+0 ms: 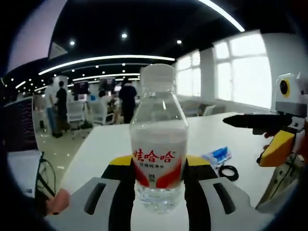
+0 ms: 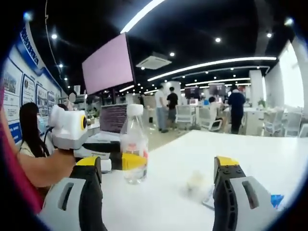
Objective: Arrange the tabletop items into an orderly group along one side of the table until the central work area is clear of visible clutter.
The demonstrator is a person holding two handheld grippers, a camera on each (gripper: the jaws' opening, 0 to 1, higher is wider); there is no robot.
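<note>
A clear water bottle with a white cap and a red-and-white label stands upright between my left gripper's jaws. My left gripper is shut on its lower half. In the right gripper view the same bottle is at the left, its base at the white table, with the left gripper clamped across it. My right gripper is open wide with nothing between its fingers. It also reaches in from the right as the right gripper, apart from the bottle.
A blue-and-white packet and a black ring lie on the table right of the bottle. A small pale blurred item lies between the right jaws. A person's arm is at the left. People and office chairs stand beyond the table.
</note>
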